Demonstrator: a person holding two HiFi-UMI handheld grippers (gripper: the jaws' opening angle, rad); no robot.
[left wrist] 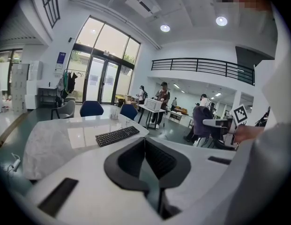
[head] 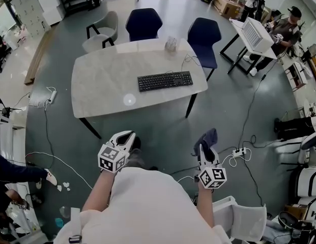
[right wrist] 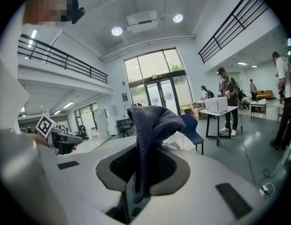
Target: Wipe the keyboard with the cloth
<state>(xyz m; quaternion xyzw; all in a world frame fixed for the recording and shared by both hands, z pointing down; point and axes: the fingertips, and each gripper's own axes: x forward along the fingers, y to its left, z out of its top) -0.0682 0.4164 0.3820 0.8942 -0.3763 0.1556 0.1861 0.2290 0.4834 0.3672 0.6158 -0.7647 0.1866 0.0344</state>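
your left gripper (left wrist: 145, 143): jaws shut together, nothing between. your right gripper (right wrist: 141, 153): jaws clamped on a dark grey-blue fleece cloth (right wrist: 153, 121) that blocks much of its view. left gripper view shows the flat black keyboard (left wrist: 117, 135) lying on the white marble table (left wrist: 56, 144). only the head view shows both grippers short of that table.

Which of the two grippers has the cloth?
The right gripper: its fingers are shut on the dark cloth, which drapes over them. The left gripper is shut with nothing between its fingers.
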